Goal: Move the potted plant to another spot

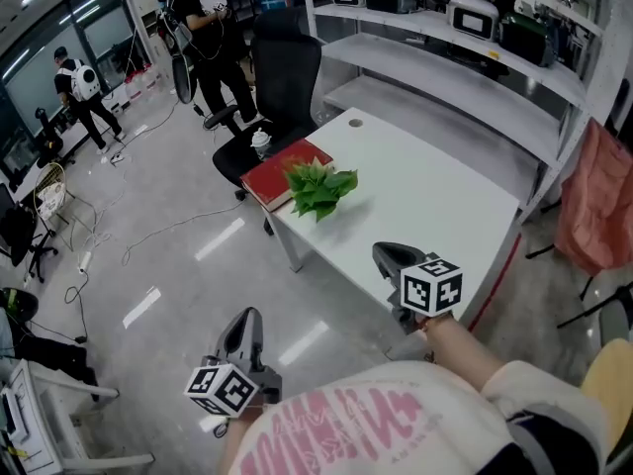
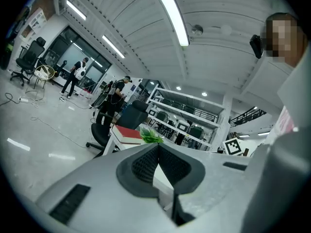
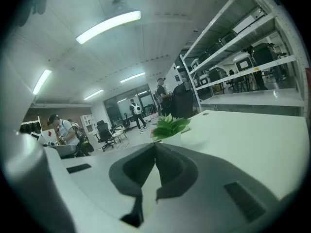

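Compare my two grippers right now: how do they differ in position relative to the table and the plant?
The right gripper is over the white table's near edge, while the left gripper is out over the floor, off the table. The right gripper is also nearer the potted plant than the left gripper. Both point toward the plant, with jaws shut and nothing held.

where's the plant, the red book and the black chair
plant [image 1: 318, 188], head view, on its green leaves
red book [image 1: 273, 174], head view, on the bare cover left of the plant
black chair [image 1: 287, 77], head view, on the backrest
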Demonstrator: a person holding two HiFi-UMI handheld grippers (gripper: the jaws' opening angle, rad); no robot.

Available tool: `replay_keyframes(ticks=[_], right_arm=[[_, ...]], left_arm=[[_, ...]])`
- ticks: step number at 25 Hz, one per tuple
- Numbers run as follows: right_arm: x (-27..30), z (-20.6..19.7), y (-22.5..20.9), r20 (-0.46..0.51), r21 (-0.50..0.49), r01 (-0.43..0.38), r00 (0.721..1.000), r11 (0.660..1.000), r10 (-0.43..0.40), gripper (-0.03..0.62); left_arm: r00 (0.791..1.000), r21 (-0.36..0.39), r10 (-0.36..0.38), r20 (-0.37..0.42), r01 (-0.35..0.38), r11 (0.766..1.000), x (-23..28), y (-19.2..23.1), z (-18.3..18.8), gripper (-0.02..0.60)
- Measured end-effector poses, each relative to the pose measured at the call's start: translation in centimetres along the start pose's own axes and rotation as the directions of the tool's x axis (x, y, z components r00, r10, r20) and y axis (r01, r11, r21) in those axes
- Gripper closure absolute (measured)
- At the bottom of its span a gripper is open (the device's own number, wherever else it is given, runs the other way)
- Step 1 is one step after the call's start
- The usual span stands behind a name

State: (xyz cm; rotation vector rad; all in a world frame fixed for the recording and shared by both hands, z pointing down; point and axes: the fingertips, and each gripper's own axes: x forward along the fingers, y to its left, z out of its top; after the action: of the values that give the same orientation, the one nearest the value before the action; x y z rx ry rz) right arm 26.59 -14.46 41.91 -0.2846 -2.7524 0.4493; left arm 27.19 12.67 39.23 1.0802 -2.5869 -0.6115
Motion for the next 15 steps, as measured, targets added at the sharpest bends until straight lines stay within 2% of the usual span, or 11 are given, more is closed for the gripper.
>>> replay_keyframes(ticks=[7, 15], right_arm=[[1.2, -2.1, -1.6, -0.018, 0.079, -0.006, 1.0, 0.997, 0.007, 0.588], [2.6, -4.3, -3.4, -0.07, 0.09, 0.037, 0.997, 0.995, -0.031, 0.588]], left_arm=[[0.998, -0.03, 0.03, -0.058, -0.032, 0.999, 1.5, 1.9, -1.6, 0.578], [0.994, -0.088, -0.036, -0.101, 0.028, 0.996, 6.3, 3.3, -2.1, 0.578]])
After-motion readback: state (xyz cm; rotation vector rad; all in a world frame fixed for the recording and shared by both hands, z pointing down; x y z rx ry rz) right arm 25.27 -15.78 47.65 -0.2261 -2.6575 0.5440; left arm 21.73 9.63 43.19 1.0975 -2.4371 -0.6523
